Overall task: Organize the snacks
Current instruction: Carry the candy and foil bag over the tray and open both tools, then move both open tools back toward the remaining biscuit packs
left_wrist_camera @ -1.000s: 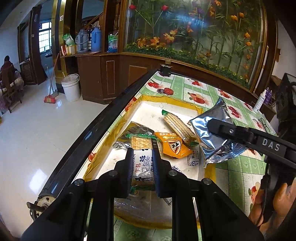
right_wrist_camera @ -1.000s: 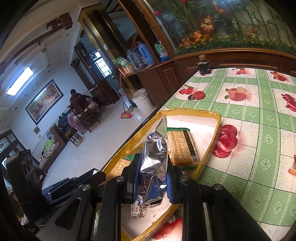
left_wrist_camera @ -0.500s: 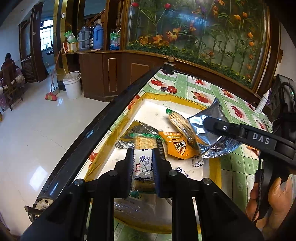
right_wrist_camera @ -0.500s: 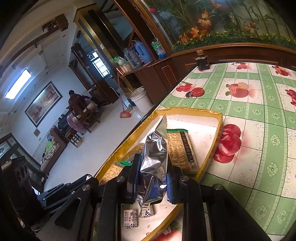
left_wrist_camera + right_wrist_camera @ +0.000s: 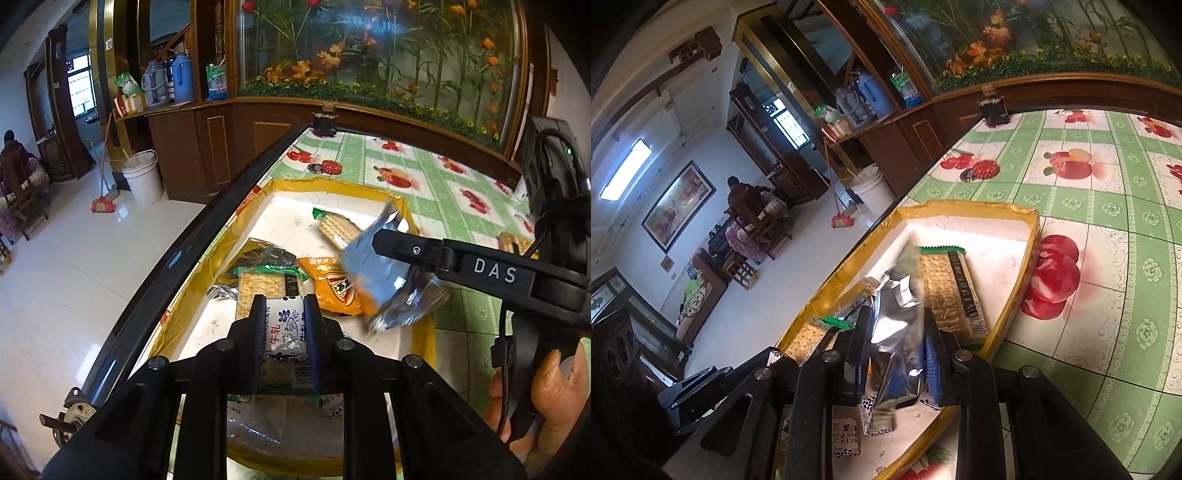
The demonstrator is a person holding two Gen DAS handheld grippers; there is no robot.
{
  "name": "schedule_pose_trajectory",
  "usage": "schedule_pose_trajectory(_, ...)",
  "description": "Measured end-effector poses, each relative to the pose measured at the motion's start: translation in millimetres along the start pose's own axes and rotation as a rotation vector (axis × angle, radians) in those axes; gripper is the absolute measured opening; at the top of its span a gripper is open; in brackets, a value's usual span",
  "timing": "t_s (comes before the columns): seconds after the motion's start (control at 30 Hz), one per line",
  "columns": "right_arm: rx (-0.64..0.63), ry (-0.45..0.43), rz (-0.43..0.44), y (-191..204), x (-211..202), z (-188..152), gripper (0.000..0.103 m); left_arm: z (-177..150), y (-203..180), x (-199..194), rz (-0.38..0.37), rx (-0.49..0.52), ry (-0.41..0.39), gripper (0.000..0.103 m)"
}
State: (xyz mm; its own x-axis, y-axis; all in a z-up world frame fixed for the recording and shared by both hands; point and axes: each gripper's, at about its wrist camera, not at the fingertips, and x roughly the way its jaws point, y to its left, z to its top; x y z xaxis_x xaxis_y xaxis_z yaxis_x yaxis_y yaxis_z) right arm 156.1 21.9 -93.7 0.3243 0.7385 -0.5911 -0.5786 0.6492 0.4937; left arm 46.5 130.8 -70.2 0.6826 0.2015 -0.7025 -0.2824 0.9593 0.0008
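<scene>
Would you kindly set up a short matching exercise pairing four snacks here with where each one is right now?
Things:
1. silver foil bag
2. white candy packet
3. orange snack pouch
4. cracker pack

Places:
A. lying in the yellow tray, at its far end
B. held in the left tongs
C. held in the right tongs
D. lying mid-tray, beside the foil bag

Pairs: 1-C, 2-B, 3-D, 4-A
</scene>
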Motion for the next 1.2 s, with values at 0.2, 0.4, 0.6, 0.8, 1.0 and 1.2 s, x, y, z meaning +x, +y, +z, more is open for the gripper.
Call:
schedule_pose_trajectory(0.2,0.015,-0.051,-0.057,-5,-17,-2,0.075,-1,4,-12,0.065,-0.012,-0.046,0.078)
schedule_pose_trajectory(0.4,0.055,-0.089,-0.066,-18,-44,-5,0.075,1,2,-14,0.072,-0.016,-0.045,0.078)
schedule_pose_trajectory(0.6,0.078,-0.115,-0.087,-33,-76,-14,0.075,0,-8,-17,0.061,-0.002,-0.044,0.078)
schedule_pose_trajectory(0.8,0.110,-0.151,-0.136,-54,-117,-31,0.075,1,-24,-22,0.042,0.016,-0.046,0.078)
schedule_pose_trajectory(1.0,0.145,-0.189,-0.251,-85,-161,-52,0.082,1,-49,-25,0.026,0.061,-0.046,0.078)
schedule_pose_trajectory(1.2,0.192,-0.199,-0.326,-116,-193,-71,0.083,-1,-79,-29,0.024,0.119,-0.047,0.078)
